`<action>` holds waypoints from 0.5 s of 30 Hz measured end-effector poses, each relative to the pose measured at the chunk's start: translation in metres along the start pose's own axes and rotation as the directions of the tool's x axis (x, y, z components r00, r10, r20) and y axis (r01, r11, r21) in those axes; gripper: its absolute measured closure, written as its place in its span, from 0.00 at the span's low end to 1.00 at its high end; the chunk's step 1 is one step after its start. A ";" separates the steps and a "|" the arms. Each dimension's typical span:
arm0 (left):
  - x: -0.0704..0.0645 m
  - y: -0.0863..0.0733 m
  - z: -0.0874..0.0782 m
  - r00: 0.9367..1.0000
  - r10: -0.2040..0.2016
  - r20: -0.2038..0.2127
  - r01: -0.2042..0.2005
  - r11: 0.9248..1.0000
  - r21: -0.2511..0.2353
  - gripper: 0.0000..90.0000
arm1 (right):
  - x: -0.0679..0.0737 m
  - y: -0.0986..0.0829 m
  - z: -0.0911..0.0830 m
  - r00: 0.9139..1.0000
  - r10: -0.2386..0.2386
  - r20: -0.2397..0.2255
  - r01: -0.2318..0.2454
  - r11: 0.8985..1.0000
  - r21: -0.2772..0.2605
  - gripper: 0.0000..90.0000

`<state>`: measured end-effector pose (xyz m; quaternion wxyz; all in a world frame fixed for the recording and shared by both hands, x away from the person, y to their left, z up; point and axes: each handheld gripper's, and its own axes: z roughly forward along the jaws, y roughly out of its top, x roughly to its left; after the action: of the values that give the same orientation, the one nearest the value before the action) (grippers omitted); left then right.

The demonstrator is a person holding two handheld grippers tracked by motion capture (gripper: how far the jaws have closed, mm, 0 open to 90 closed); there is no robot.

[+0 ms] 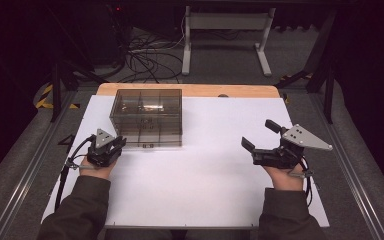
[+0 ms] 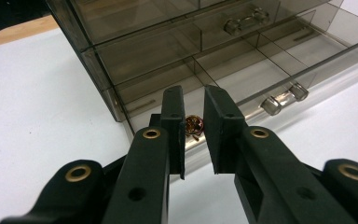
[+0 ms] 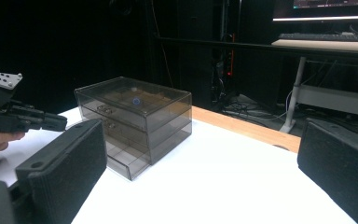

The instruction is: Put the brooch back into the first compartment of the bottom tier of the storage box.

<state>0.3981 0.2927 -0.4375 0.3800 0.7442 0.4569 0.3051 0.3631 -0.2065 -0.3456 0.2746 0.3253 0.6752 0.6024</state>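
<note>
From the high view, I see the smoky transparent plastic drawer box [image 1: 147, 117] at about eleven o'clock on the white bench [image 1: 200, 190], my left tool [image 1: 114, 146] just at its front left corner, my right tool [image 1: 260, 136] well apart at three o'clock, jaws spread wide.

In the left gripper view, my jaws stand slightly apart over the pulled-out bottom drawer [image 2: 261, 74], framing a small round gold-and-red trinket [image 2: 193, 126] inside it; nothing is clamped.

In the right gripper view, the box sits at ten o'clock, between my wide-open jaws.

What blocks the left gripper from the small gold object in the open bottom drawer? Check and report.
Nothing visible. The left gripper points at the gold object, which lies in the pulled-out bottom drawer of the drawer box; the drawer's low front wall lies just below it.
</note>
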 end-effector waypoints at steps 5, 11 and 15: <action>0.001 0.001 0.002 1.000 -0.010 -0.010 0.010 1.000 -0.021 0.88 | 0.000 0.000 0.001 1.000 -0.005 0.000 0.005 1.000 0.003 0.02; 0.002 0.001 0.006 1.000 -0.011 -0.015 0.011 0.999 -0.030 0.88 | 0.000 -0.001 0.001 1.000 -0.005 -0.001 0.005 1.000 0.008 0.02; 0.003 0.001 0.007 1.000 -0.017 -0.021 0.016 0.999 -0.048 0.88 | 0.000 -0.001 0.002 1.000 -0.002 0.000 0.002 1.000 0.010 0.02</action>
<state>0.4054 0.2927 -0.4404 0.3955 0.7278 0.4595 0.3206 0.3643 -0.2058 -0.3467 0.2736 0.3261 0.6783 0.5989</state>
